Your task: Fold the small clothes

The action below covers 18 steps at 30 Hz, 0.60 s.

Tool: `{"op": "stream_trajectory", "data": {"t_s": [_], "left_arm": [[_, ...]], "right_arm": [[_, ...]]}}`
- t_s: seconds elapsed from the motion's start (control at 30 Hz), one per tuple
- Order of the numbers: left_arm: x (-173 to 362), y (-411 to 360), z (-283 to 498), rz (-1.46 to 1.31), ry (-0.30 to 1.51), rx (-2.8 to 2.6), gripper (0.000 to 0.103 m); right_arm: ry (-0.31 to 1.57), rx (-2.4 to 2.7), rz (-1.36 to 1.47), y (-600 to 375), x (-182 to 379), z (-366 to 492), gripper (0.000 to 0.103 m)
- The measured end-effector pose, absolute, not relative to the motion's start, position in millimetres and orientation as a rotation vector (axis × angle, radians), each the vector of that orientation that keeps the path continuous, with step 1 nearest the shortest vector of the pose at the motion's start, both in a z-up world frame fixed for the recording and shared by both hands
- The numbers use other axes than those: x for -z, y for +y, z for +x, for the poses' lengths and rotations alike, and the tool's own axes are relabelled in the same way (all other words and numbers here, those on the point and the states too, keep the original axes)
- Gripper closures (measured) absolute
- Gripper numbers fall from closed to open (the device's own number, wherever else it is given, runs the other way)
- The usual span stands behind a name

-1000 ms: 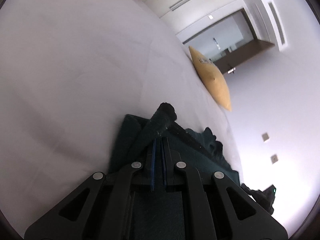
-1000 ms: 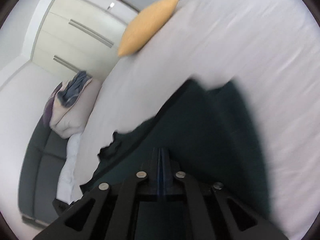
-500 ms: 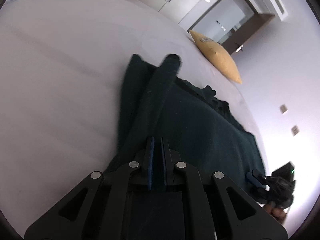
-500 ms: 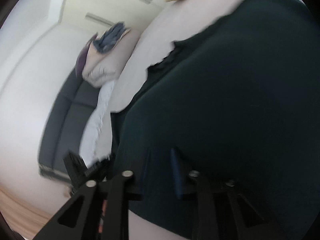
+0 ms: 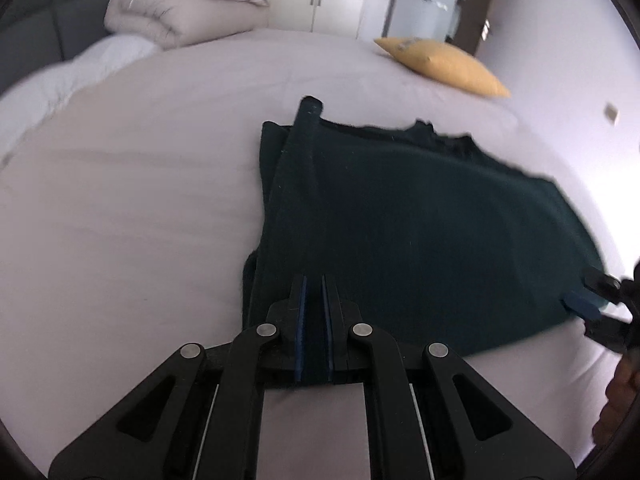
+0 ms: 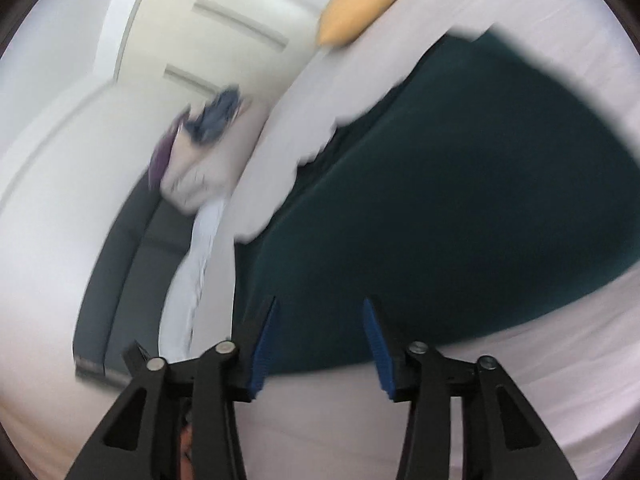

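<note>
Now your left gripper (image 5: 314, 312) pinches the dark green garment (image 5: 420, 224) at its near edge, well short of the yellow pillow (image 5: 444, 66), anchoring the fold; your right gripper (image 6: 320, 344), jaws just parted, has released it.

The left hand-held gripper (image 5: 313, 312) is matte black: two narrow fingers lined with blue pads (image 5: 299, 332), splayed linkage arms with triangular cut-outs toward 5 and 7 o'clock, four round silver pivot screws. The right hand-held gripper (image 6: 320, 344) matches, with ribbed blue pads (image 6: 376, 350).
</note>
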<state>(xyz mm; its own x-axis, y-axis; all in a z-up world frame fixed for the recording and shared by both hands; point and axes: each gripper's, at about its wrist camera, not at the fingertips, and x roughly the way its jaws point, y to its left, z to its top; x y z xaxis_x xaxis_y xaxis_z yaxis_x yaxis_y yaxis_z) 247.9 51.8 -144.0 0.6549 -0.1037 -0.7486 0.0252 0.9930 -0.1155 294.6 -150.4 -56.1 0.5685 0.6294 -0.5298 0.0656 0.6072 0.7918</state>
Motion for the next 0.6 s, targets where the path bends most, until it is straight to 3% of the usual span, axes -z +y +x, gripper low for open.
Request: {"op": "stream_trajectory", "data": {"t_s": [0.03,0.13,0.2,0.3,0.37,0.6], "left_arm": [[142.7,50.2,246.0,-0.084,0.855,0.071,0.096],[135.6,47.6,241.0,-0.05,0.842,0.058,0.096],[133.1,51.8,238.6,-0.049,0.839,0.052,0.096],[133.6,56.7,238.3,-0.071,0.85,0.053,0.096],[134.0,57.6,241.0,-0.078,0.85,0.055,0.096],[136.3,60.8,248.7,-0.097,0.861,0.059,0.096]], "right_arm": [[0.957,-0.381,0.876,-148.1,64.5,298.2,0.052],[0.98,-0.32,0.917,-158.7,77.7,303.3,0.075],[0.942,-0.246,0.922,-176.9,72.8,296.2,0.075],[0.889,-0.112,0.875,-194.2,58.9,284.4,0.068],[0.837,-0.059,0.879,-204.7,46.1,271.8,0.051],[0.82,-0.159,0.801,-178.6,20.7,267.2,0.049]]}}
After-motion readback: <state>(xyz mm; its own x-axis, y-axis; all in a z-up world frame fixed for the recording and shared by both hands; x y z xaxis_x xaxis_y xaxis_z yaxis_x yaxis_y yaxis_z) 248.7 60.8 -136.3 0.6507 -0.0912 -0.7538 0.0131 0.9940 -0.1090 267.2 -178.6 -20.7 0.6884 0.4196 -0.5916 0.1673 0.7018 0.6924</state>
